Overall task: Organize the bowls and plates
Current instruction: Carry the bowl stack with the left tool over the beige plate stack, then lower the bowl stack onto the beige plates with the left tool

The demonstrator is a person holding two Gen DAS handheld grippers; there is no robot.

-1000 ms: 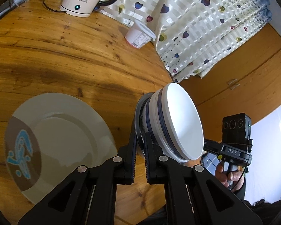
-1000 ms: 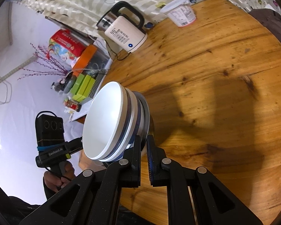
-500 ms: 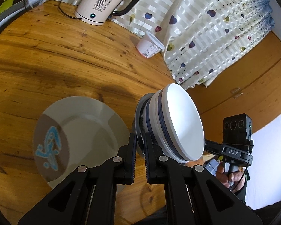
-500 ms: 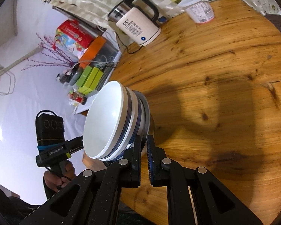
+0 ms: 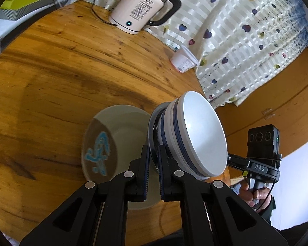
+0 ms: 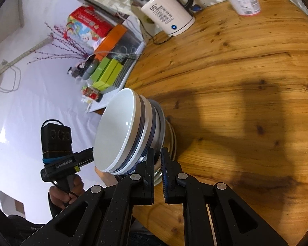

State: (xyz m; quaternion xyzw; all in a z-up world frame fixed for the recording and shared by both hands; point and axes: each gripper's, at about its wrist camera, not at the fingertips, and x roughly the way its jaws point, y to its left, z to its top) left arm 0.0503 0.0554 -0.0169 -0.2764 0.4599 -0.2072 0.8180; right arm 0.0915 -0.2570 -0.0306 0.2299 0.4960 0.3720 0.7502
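A stack of white bowls with blue bands (image 5: 195, 135) (image 6: 121, 131) rests in a steel dish (image 6: 163, 131), held in the air between both grippers. My left gripper (image 5: 153, 153) is shut on the dish's rim on one side. My right gripper (image 6: 157, 155) is shut on the rim on the opposite side. A grey plate with a blue pattern (image 5: 113, 143) lies on the round wooden table (image 5: 51, 71), just beneath and left of the stack in the left wrist view. The held stack hides part of the plate.
A white electric kettle (image 5: 137, 10) (image 6: 166, 10) with its cord and a yogurt tub (image 5: 183, 61) (image 6: 245, 0) stand at the table's far edge by a heart-print curtain (image 5: 246, 30). Boxes and bottles (image 6: 104, 71) crowd a shelf beyond the table. A hand (image 5: 248, 190) grips the other handle.
Both grippers have carried the stack level across the table. In the left wrist view the patterned plate has slid from the far left to just under the stack; the kettle shows more fully.
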